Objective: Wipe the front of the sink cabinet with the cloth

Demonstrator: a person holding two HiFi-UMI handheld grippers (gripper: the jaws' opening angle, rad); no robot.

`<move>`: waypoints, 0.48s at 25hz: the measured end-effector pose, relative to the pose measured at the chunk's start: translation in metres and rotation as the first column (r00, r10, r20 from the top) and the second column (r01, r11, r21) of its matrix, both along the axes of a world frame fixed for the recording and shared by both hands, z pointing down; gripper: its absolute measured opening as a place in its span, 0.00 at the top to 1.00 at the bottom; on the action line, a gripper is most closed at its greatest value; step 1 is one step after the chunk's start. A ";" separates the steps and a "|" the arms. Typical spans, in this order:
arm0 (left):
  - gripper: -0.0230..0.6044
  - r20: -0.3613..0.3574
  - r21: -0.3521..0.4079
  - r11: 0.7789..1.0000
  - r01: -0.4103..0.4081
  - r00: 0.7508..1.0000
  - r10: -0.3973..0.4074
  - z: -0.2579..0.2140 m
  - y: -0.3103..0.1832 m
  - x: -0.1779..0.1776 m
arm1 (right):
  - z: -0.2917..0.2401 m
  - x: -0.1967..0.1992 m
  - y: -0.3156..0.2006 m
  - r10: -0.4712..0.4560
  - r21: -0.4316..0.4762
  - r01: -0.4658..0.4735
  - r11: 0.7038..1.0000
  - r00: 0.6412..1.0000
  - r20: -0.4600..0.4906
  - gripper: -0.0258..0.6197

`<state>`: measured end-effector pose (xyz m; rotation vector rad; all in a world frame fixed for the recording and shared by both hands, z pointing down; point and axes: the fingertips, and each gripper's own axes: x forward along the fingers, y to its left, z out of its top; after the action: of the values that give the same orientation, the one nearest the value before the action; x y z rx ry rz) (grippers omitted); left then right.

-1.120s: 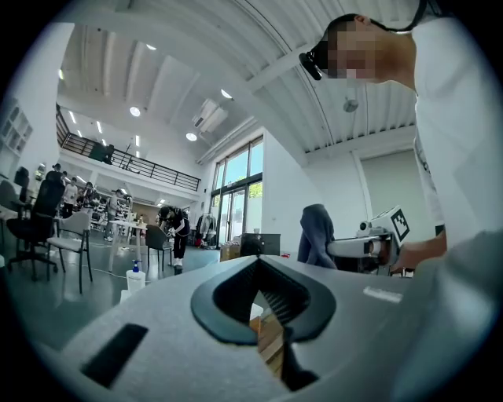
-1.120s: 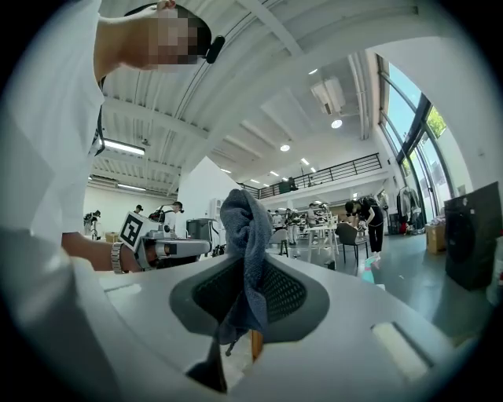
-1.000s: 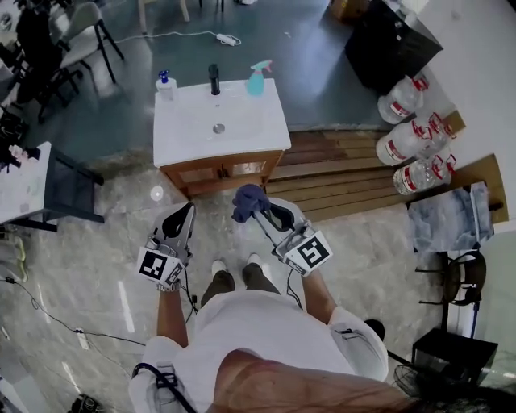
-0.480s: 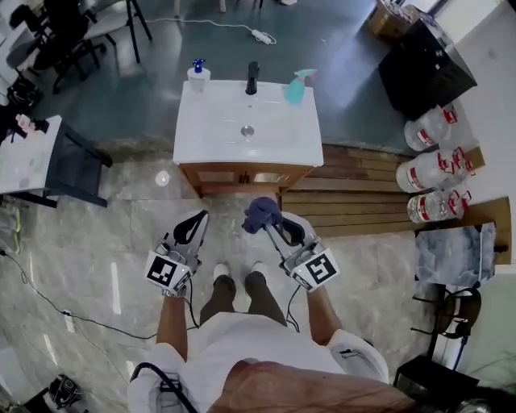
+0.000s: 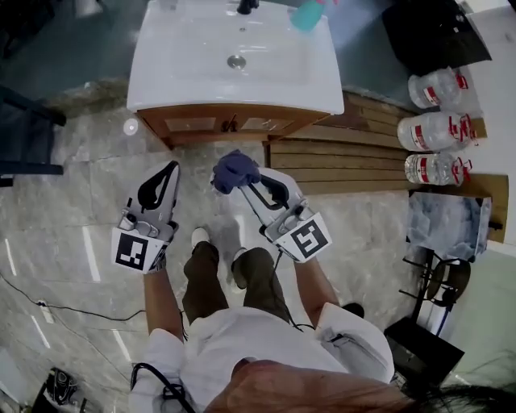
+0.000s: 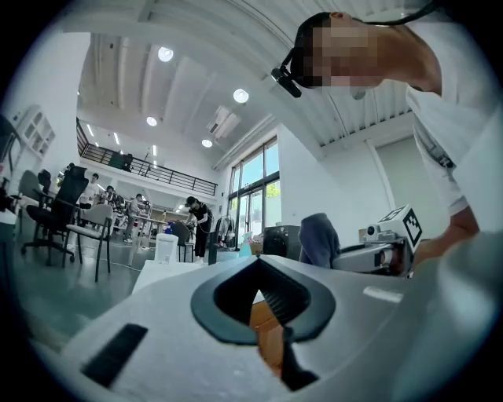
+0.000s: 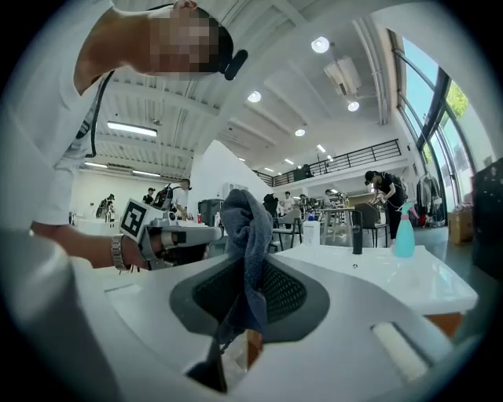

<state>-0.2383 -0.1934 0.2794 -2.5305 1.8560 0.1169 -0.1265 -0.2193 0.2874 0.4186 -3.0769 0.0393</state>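
Cloth [image 5: 235,171] is a bunched dark-blue wad pinched in your right gripper [image 5: 246,184], whose jaws are clamped on its lower end while the rest stands up above them. It hangs in front of the sink cabinet [image 5: 218,125], just short of the wooden doors and level with their middle, not touching them. Your left gripper [image 5: 167,173] sits to the left of the cloth, also in front of the cabinet; its jaws are pressed together at the tips with nothing between them. Both point toward the cabinet front. On the cabinet's white sink top [image 5: 161,64] a teal spray bottle [image 5: 307,14] stands at the back right edge.
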 end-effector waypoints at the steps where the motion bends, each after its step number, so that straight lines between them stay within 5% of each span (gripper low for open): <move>1: 0.97 0.005 0.002 1.000 0.008 1.000 -0.008 0.018 -0.005 0.001 | 0.021 0.000 -0.005 0.006 0.008 -0.006 1.000 1.000 0.005 0.86; 5: 0.97 0.044 -0.002 1.000 0.024 0.999 -0.023 0.102 -0.023 0.003 | 0.112 0.004 -0.026 0.028 0.054 -0.028 0.998 1.000 -0.010 0.86; 12: 0.97 -0.004 0.066 0.993 0.093 0.996 -0.093 0.226 -0.039 -0.012 | 0.248 -0.009 -0.049 0.042 0.149 -0.038 0.988 0.999 -0.025 0.86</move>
<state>-0.2499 -0.2327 0.5050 -2.3973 1.9325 0.1766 -0.1351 -0.2687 0.5353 0.4829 -3.0545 -0.1938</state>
